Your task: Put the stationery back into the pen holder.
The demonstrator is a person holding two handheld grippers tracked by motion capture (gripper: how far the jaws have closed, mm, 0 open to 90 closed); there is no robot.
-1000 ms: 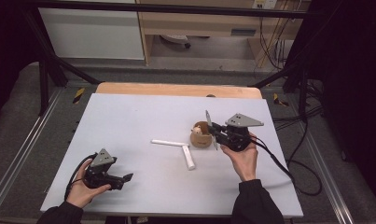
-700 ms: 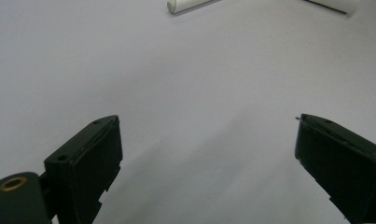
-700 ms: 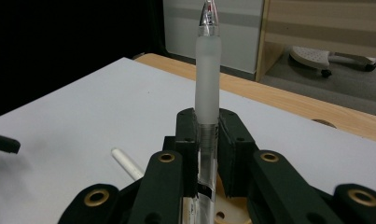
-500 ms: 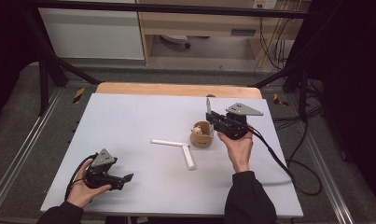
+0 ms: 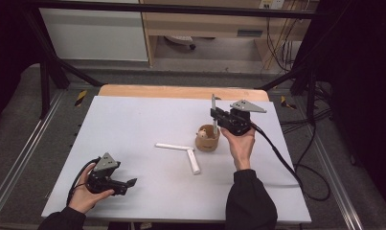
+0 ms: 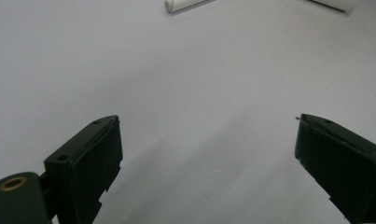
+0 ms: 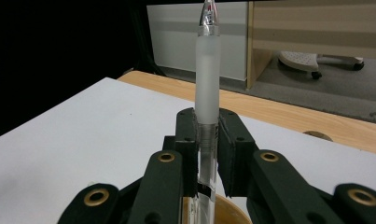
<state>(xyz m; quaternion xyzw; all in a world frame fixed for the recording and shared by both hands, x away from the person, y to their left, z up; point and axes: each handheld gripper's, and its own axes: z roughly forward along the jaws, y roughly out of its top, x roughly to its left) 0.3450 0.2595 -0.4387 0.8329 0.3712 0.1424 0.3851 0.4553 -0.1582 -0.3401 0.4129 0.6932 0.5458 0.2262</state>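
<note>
On the near left of the worktop [image 5: 133,115], the left hand-held gripper [image 5: 126,183] is resting with its jaws standing wide apart and nothing between them, as the left gripper view is showing over bare white surface. It is lying well apart from the work. Moving right, two white cylinders [image 5: 174,146] are lying flat near the middle, one running across the worktop and the other angling toward the person, their ends meeting in a corner. Just to their right one small round wooden cup [image 5: 207,139] is standing upright. Directly above and slightly behind it, the right hand-held gripper [image 5: 214,114] is clamping tight on one pen [image 7: 207,70], whose long axis is standing upright, its frosted grip and tip pointing up past the jaws and its clear barrel running down toward the cup's mouth. The right hand is by far the nearer to the cup, so any lowering of the pen into it looks to be a straight drop along that vertical axis.
</note>
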